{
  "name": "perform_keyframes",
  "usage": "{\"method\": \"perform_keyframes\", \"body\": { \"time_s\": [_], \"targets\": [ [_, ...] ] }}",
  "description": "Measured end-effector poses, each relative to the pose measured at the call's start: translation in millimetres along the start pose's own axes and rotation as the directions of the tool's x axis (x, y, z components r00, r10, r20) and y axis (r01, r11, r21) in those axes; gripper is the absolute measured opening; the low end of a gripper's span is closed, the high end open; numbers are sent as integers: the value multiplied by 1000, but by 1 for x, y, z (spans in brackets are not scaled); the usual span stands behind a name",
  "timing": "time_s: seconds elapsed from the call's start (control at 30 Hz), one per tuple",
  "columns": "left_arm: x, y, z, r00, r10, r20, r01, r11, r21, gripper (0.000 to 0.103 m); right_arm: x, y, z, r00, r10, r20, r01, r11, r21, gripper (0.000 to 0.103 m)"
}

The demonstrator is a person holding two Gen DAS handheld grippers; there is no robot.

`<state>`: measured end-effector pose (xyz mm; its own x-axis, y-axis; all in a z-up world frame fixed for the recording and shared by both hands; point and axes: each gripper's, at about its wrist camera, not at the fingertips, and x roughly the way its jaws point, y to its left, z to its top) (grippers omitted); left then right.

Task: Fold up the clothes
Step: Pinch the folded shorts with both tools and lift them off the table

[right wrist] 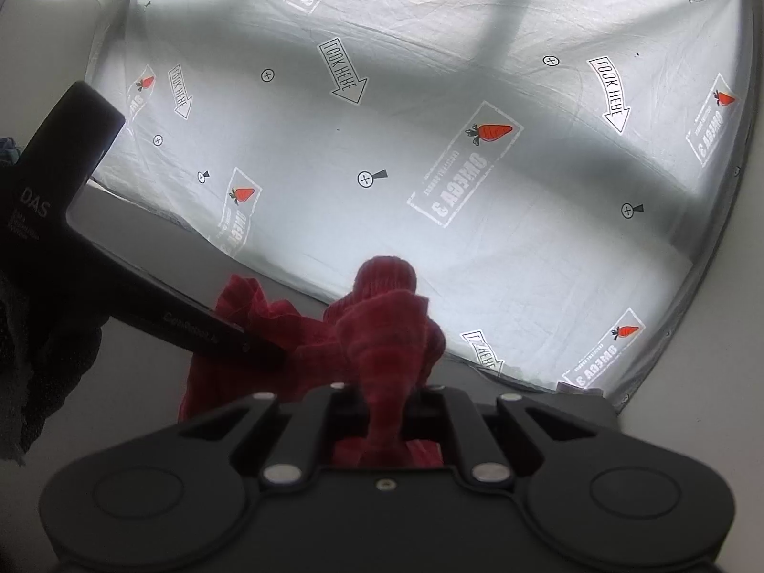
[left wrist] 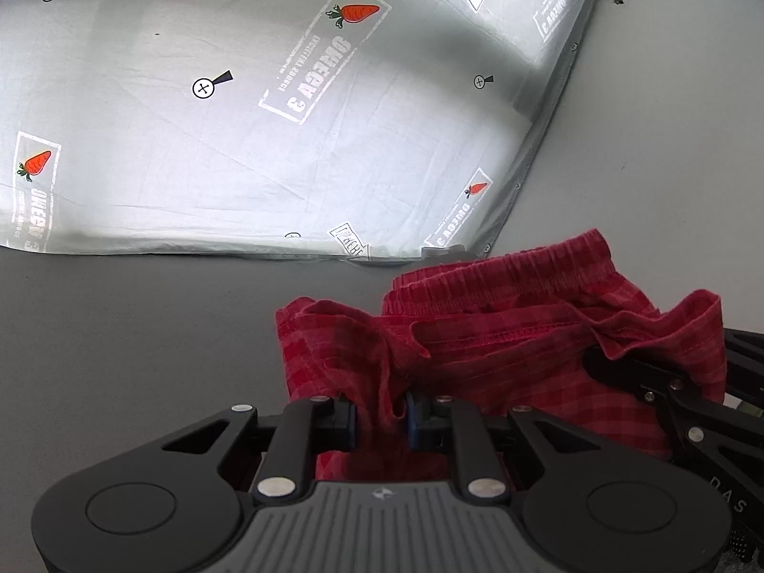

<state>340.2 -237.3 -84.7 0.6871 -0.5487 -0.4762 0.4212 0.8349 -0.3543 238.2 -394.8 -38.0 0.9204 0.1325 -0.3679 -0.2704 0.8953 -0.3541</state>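
Note:
A pair of red checked shorts [left wrist: 525,334] with a gathered elastic waistband hangs bunched between my two grippers, in front of the bed's near edge. My left gripper [left wrist: 382,415] is shut on a fold of the red fabric, which fills the gap between its blue pads. To its right, my right gripper [left wrist: 606,365] pinches another edge of the same garment. In the right wrist view, the right gripper [right wrist: 387,394] is shut on a thick roll of the shorts [right wrist: 382,324], which rises above its fingers. The left gripper [right wrist: 267,353] reaches in from the left, held by a gloved hand [right wrist: 47,344].
A pale grey bed sheet [left wrist: 238,143] printed with carrots, arrows and crosshair marks spreads ahead, and the sheet [right wrist: 429,238] fills most of the right wrist view. A dark grey surface [left wrist: 119,334] lies below the grippers. A light wall [left wrist: 668,143] borders the bed on the right.

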Motion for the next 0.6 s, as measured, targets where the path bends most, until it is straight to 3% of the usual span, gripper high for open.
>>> {"method": "perform_keyframes", "body": {
  "time_s": [0.17,0.3,0.43,0.6],
  "targets": [
    [29,-60,4,997,48,62,-43,995,-89,21,-5,-75,-24,997,52,58,-49,998,-48,7],
    [67,-115,9,991,78,110,-68,994,-89,21,-7,-145,-47,992,89,93,-88,996,-25,8],
    [101,-153,16,993,89,83,-77,987,-139,21,0,-213,-67,984,153,91,-158,986,50,8],
    [145,-195,20,992,110,66,-104,991,-89,22,25,-283,-95,977,192,90,-201,974,105,8]
  ]
}}
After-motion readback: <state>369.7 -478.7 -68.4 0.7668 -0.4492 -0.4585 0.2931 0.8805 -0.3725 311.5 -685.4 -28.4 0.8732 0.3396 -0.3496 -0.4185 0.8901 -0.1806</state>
